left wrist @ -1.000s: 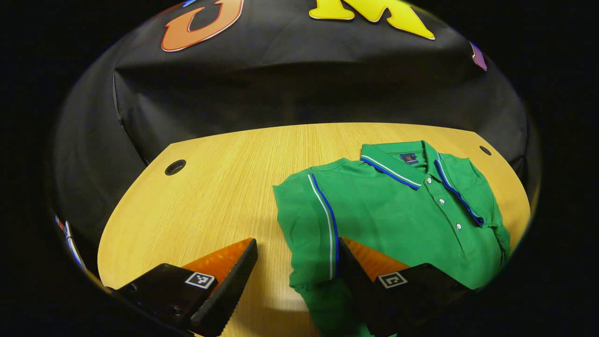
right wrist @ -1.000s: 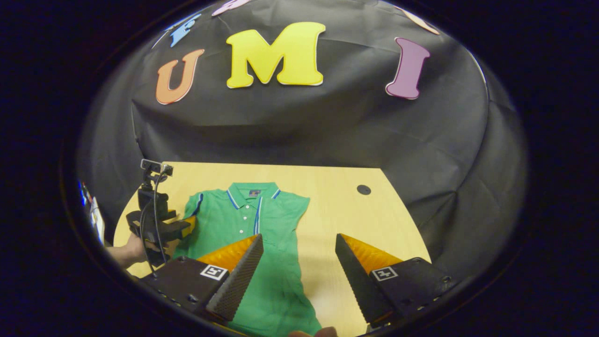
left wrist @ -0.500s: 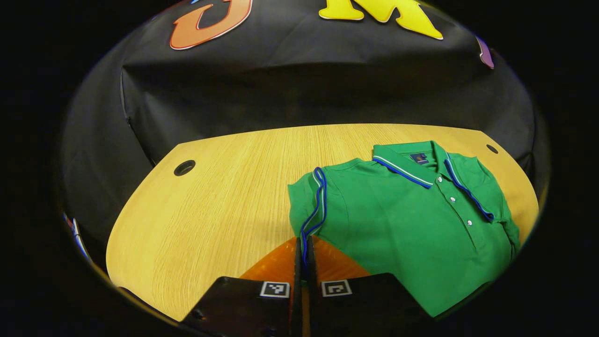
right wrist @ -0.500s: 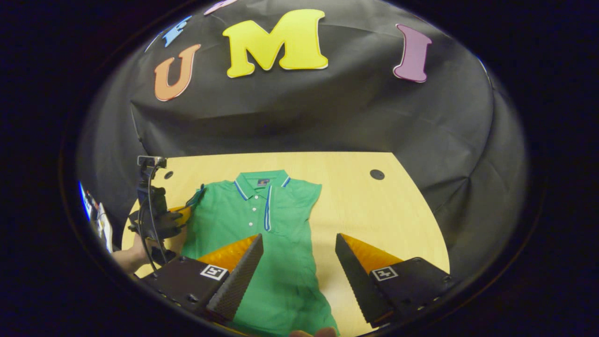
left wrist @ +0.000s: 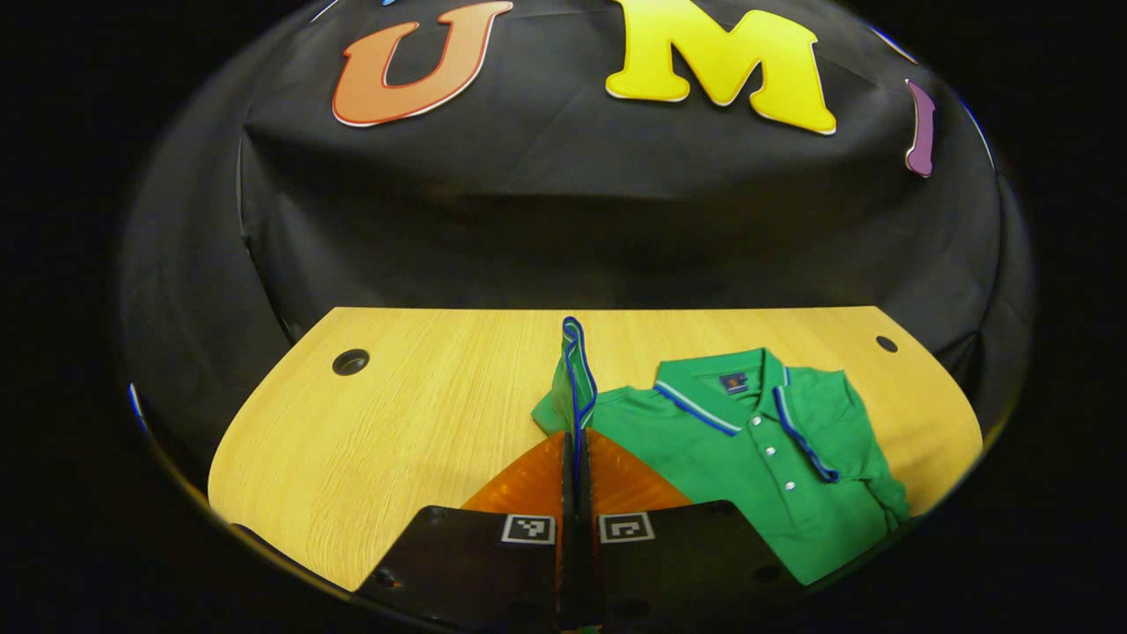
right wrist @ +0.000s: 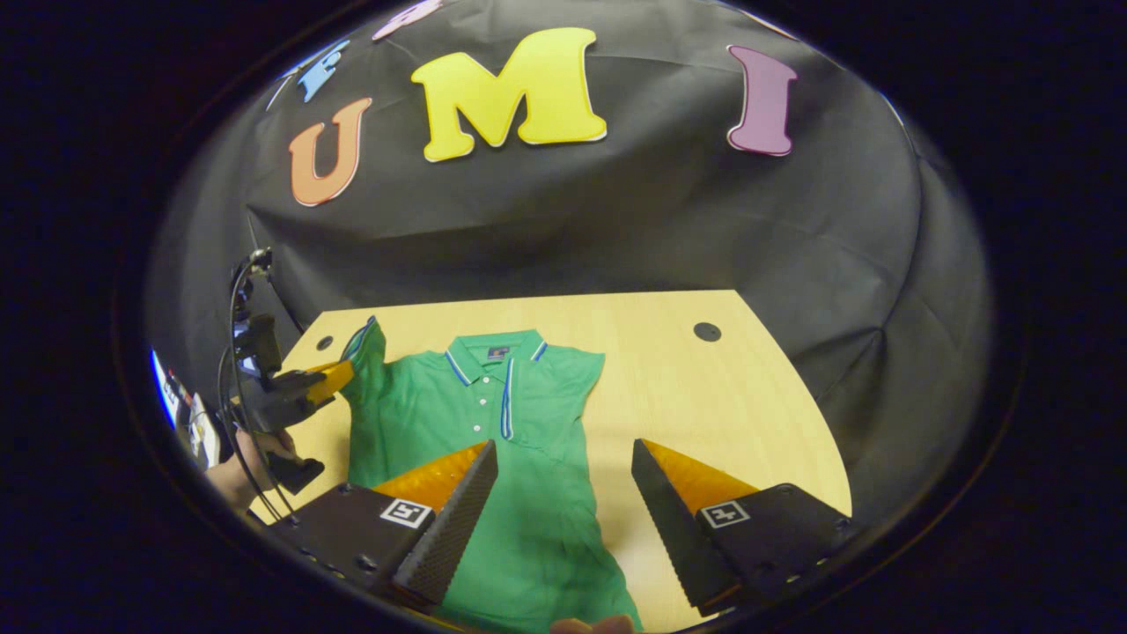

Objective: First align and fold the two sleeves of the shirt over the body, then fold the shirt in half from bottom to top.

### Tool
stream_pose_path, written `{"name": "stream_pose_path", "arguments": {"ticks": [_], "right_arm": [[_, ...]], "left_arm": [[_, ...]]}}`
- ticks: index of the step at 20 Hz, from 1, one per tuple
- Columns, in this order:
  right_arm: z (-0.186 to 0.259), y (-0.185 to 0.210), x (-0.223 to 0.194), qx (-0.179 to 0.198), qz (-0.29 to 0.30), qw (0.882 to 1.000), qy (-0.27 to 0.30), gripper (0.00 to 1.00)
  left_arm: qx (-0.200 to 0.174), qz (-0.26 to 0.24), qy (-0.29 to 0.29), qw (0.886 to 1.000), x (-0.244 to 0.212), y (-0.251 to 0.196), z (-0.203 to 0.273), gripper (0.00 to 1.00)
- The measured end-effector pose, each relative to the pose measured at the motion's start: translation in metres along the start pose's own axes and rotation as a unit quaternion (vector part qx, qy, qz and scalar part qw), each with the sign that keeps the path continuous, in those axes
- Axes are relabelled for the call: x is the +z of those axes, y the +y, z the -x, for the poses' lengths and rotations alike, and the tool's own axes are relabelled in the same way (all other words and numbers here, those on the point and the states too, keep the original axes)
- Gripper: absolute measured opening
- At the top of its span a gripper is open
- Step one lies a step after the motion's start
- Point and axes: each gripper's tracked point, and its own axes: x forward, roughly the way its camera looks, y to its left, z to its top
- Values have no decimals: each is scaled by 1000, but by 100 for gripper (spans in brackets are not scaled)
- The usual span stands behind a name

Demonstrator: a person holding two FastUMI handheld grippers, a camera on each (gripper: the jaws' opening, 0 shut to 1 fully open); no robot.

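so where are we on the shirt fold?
Early. One sleeve already looks folded onto the shirt at its right side. In hand: the left tongs are shut on the other sleeve, lifted off the table. The right tongs hang open above the body. Left: lay that sleeve over, then fold bottom to top.

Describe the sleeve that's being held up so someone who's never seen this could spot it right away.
On the wooden table lies a green polo shirt. At its side nearer the left gripper, one sleeve is pinched and raised off the table. Its blue-and-white trimmed cuff stands up, unlike the flat body.
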Motion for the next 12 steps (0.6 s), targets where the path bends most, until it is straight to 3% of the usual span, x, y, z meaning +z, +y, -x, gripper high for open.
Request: {"name": "stream_pose_path", "arguments": {"ticks": [6,10,11,12], "right_arm": [[25,-28,0,-18,-5,1000,-22,94],[39,-50,-5,-31,-11,999,-28,94],[42,-53,-3,-33,-12,999,-32,95],[43,-55,-1,-33,-13,999,-36,95]], "left_arm": [[-37,2,5,999,8,-89,-6,6],[-37,-2,7,999,8,-125,-8,3],[-37,-10,4,999,9,-128,-6,22],[-39,-11,-4,999,14,-131,1,24]]}}
